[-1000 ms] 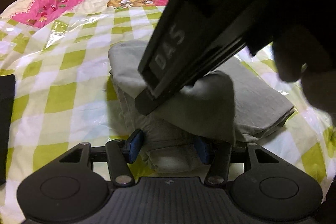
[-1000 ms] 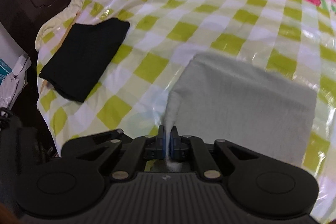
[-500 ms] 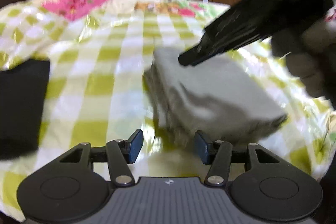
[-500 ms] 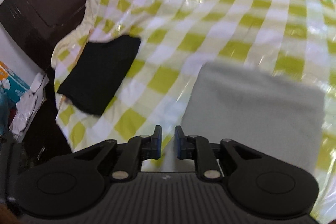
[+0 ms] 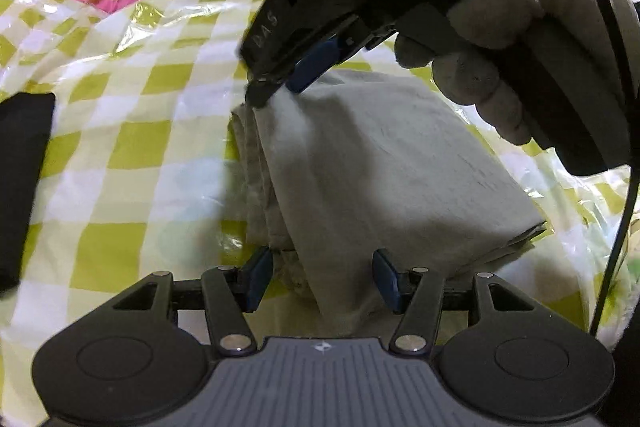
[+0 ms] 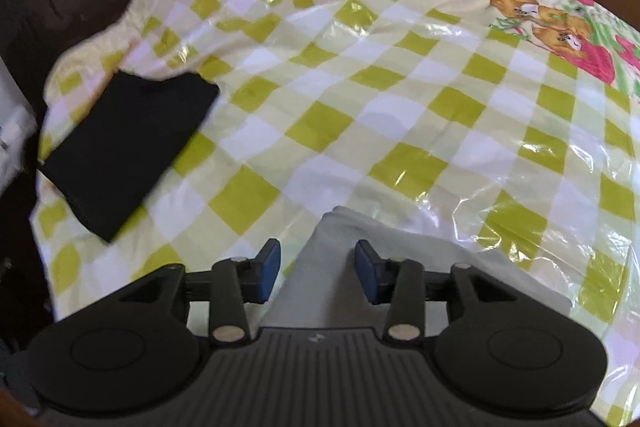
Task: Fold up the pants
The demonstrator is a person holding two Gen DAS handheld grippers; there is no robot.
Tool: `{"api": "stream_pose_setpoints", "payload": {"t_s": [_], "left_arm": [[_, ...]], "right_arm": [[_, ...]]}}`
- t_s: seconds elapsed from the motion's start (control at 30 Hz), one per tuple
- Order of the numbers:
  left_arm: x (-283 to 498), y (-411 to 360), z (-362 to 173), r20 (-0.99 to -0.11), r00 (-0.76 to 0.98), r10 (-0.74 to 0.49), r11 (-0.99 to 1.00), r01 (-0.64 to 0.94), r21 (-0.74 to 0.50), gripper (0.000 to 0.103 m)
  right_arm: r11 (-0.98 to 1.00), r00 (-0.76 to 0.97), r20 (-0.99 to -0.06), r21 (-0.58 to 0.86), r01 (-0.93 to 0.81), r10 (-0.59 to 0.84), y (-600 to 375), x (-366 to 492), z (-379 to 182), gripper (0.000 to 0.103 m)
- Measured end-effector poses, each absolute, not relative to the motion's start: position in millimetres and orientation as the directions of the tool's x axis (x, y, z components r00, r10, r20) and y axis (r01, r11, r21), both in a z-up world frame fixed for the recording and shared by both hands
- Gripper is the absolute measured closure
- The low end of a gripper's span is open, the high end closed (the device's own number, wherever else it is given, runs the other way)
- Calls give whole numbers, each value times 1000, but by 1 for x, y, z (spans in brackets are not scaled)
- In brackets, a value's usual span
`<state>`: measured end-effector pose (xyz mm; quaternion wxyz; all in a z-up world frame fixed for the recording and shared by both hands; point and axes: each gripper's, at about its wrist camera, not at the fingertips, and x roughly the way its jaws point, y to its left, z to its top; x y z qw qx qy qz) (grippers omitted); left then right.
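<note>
The left hand-held gripper (image 5: 322,279) has its jaws spread wide, blue pads (image 5: 258,279) facing each other across a broad gap. Ahead of it and above, the right hand-held gripper (image 5: 280,83) slants downward, tips low, gripped by a gloved right hand (image 5: 508,39). In its own view, the right hand-held gripper (image 6: 318,269) also stands parted.

Grey pants (image 5: 380,163) lie folded into a thick rectangular stack, apparently several layers, flat on the bed.
</note>
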<state>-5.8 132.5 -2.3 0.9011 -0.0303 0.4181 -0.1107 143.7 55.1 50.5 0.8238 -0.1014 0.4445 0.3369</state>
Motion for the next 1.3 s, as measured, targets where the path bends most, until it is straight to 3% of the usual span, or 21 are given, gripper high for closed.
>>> {"api": "stream_pose_setpoints", "payload": {"t_s": [0.07,0.1,0.2,0.47,0.6,0.77,0.97,1.17,1.3], "left_arm": [[-7,132,-1,-745,625,-235,971,179,-156,55],[-9,133,0,-743,628,-232,972,175,-156,59],[-14,136,11,-723,651,-233,972,169,-162,69],[-24,156,47,-632,730,-259,964,157,-214,74],[-13,171,23,-669,699,-252,961,101,-257,74],[3,177,-16,-743,635,-210,970,39,-240,73],[-8,182,-10,-743,642,-187,977,40,-211,71],[-12,179,17,-699,705,-121,991,47,-125,69],[7,161,31,-645,748,-153,988,115,-101,66]], "right_arm": [[766,392,-818,90,-636,421,59,145,42,74],[770,380,-824,103,-630,420,57,146,40,94],[787,354,-820,176,-592,449,40,151,42,99],[798,421,-728,287,-530,541,1,142,100,99],[782,419,-709,305,-543,568,17,146,110,99],[798,352,-788,271,-538,505,58,166,54,98],[801,316,-806,291,-524,500,76,175,5,90],[779,405,-719,302,-550,565,37,166,58,86],[817,474,-702,275,-507,531,-22,153,76,80]]}}
